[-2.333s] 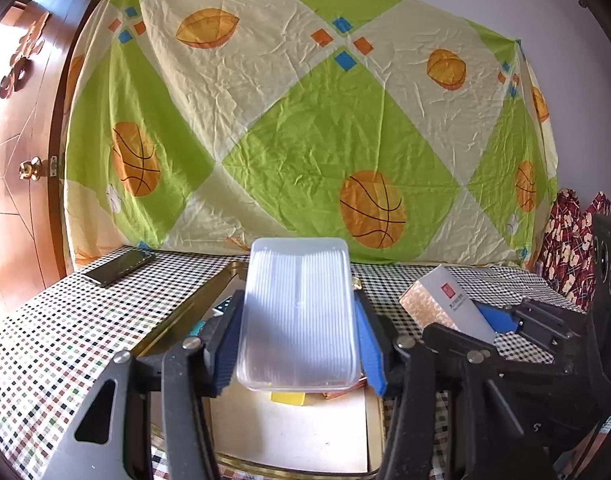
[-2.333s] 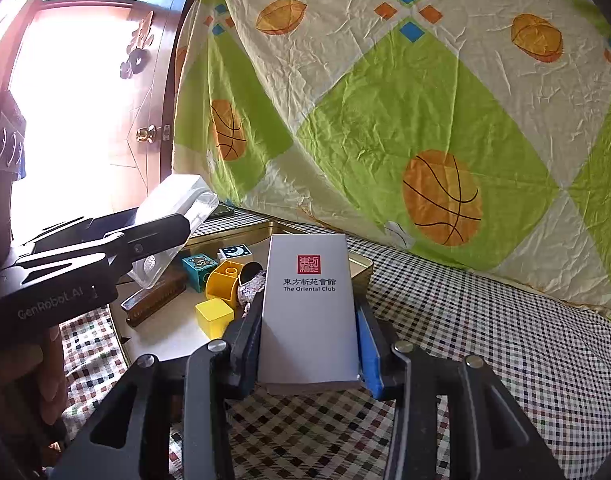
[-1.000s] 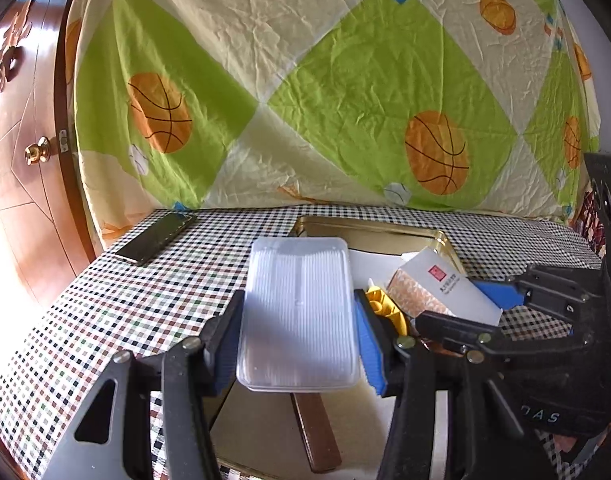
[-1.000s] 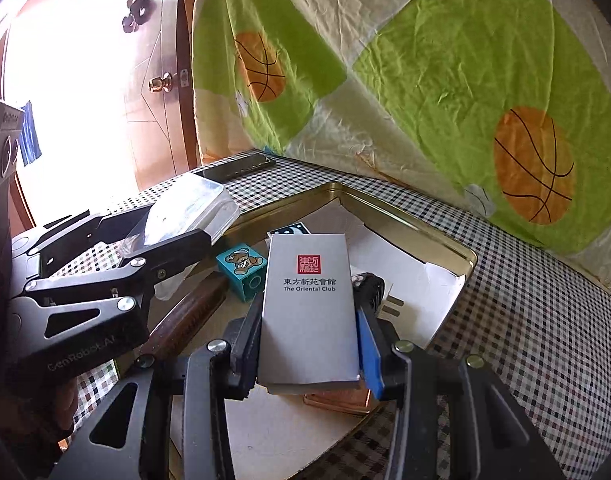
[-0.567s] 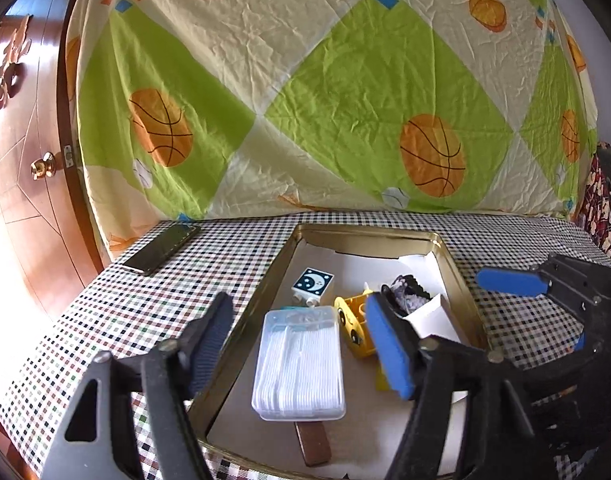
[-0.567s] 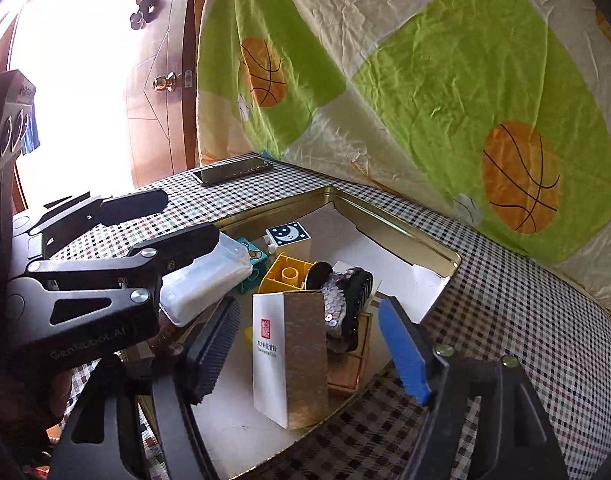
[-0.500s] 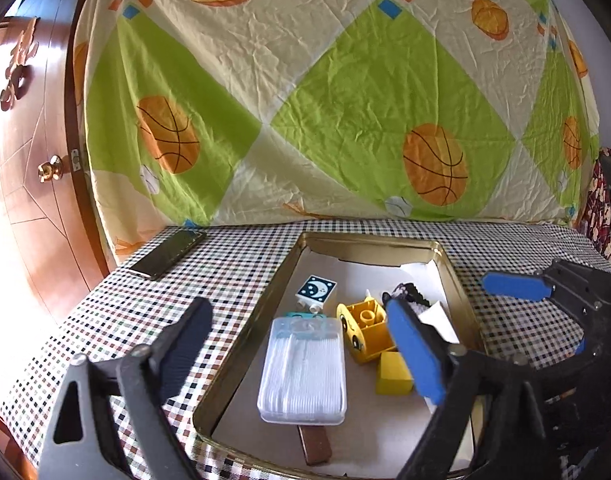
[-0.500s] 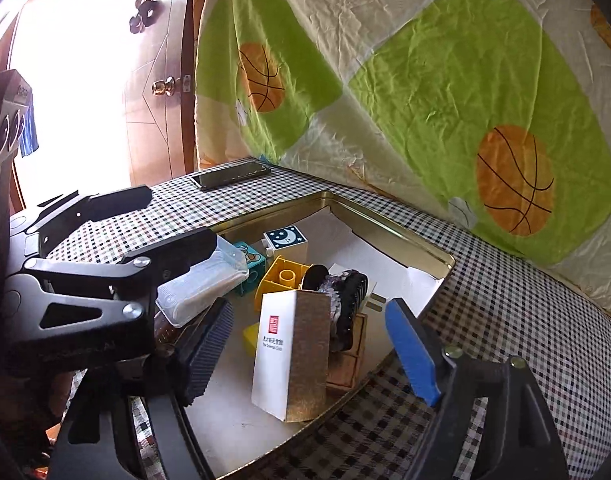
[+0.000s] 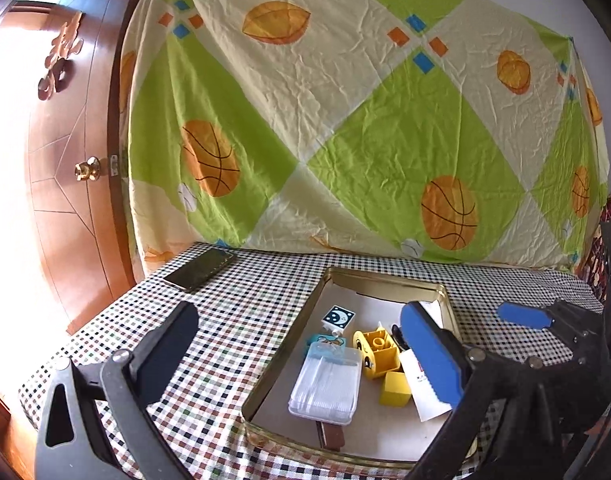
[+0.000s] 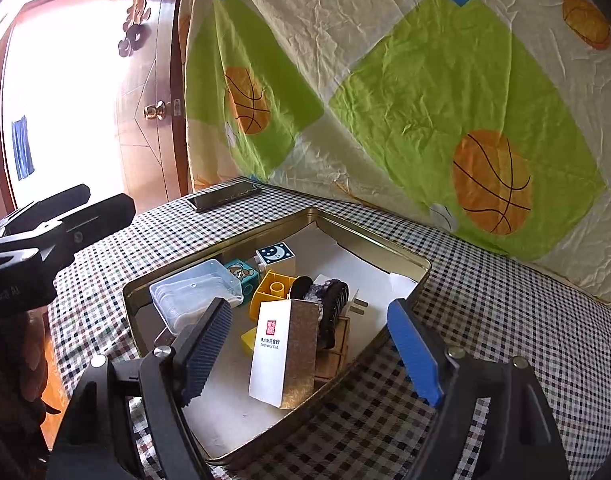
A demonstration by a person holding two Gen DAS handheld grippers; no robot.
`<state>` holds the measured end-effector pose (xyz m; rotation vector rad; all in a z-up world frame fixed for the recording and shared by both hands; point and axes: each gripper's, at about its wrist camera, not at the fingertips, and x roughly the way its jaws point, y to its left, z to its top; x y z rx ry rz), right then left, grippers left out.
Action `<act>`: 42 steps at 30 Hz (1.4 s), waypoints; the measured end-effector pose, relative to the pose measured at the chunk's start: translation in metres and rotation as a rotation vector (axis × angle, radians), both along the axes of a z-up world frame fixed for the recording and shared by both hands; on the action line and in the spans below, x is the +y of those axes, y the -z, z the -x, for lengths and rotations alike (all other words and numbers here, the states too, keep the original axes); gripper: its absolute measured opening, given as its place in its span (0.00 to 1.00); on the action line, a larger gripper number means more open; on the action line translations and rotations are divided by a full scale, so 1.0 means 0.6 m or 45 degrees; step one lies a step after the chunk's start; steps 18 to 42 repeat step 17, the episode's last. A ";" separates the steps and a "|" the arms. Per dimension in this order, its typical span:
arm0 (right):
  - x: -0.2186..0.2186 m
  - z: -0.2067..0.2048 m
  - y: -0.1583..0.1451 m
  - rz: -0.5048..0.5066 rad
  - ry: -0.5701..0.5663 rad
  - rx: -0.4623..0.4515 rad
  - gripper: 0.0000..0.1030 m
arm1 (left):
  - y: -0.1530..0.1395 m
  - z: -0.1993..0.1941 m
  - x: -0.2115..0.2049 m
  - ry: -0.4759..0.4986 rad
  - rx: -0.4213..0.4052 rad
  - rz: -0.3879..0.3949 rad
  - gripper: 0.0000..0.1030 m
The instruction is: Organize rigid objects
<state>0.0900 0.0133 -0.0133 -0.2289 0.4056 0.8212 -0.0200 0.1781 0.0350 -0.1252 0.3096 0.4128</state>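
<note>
A gold metal tray (image 9: 379,277) (image 10: 368,233) sits on the checked tablecloth. In it lie a clear plastic box (image 9: 325,384) (image 10: 195,292), a white and gold "Oriental Club" carton (image 10: 283,354) (image 9: 419,384) leaning on end, yellow blocks (image 9: 379,354) (image 10: 273,290), a teal bear cube (image 10: 241,272), a moon cube (image 9: 338,317) (image 10: 276,255), a black clip (image 10: 332,312) and a brown bar (image 9: 331,436). My left gripper (image 9: 305,344) is open and empty, above and in front of the tray. My right gripper (image 10: 309,352) is open and empty, straddling the carton from above.
A black phone (image 9: 199,268) (image 10: 224,197) lies at the table's far left corner. A patterned sheet (image 9: 345,120) hangs behind the table. A wooden door (image 9: 65,160) stands at the left. The table edge drops off at the left.
Both grippers opened and let go: the clear box and the carton now rest in the tray. Both grippers then pulled back and up, away from the tray.
</note>
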 end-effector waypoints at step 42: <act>-0.019 0.004 -0.020 -0.078 0.019 -0.015 0.85 | 0.004 0.000 -0.024 0.011 0.004 -0.095 1.00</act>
